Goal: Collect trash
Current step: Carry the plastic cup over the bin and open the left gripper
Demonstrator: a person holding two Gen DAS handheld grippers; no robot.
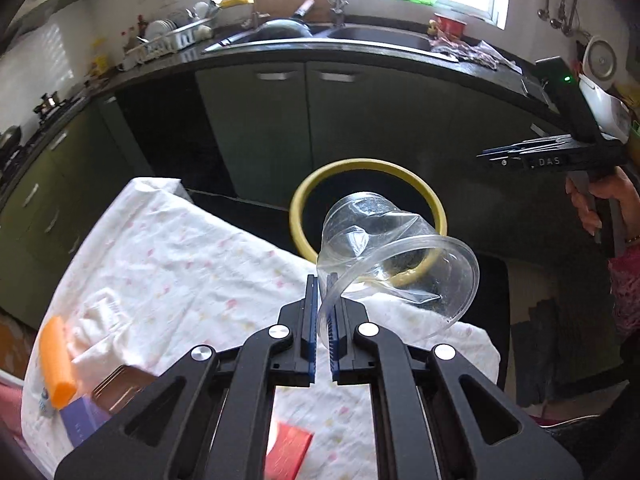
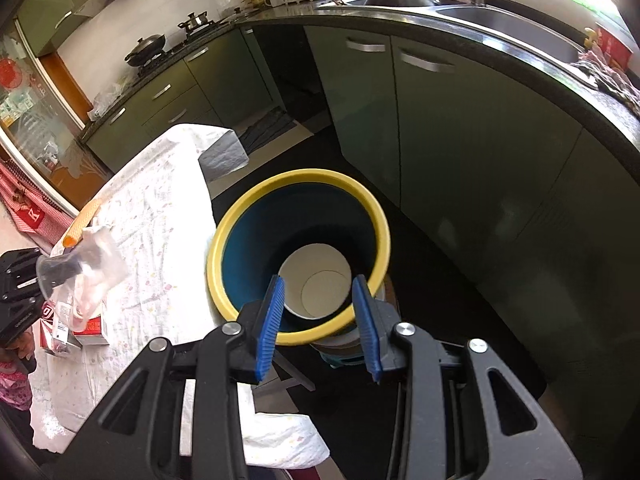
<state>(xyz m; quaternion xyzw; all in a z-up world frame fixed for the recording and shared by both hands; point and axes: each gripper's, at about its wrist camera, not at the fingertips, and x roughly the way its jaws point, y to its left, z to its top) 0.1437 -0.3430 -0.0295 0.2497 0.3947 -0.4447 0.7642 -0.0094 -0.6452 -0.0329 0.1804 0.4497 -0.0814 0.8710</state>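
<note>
My left gripper (image 1: 323, 280) is shut on the rim of a crushed clear plastic cup (image 1: 384, 248) and holds it in the air above the table's far edge, in front of the yellow-rimmed bin (image 1: 298, 200). The cup also shows in the right wrist view (image 2: 80, 272), at the far left. My right gripper (image 2: 320, 284) is open and empty, right above the bin (image 2: 296, 256), which is blue inside. A white paper cup (image 2: 316, 280) lies at the bin's bottom. The right gripper also shows in the left wrist view (image 1: 486, 155), with its jaws edge-on.
A table with a white flowered cloth (image 1: 180, 264) holds an orange roll (image 1: 58, 360), a purple box (image 1: 82, 420) and a red packet (image 1: 288, 452). Green cabinets (image 2: 460, 140) and a dark counter with a sink (image 1: 380, 38) stand behind the bin.
</note>
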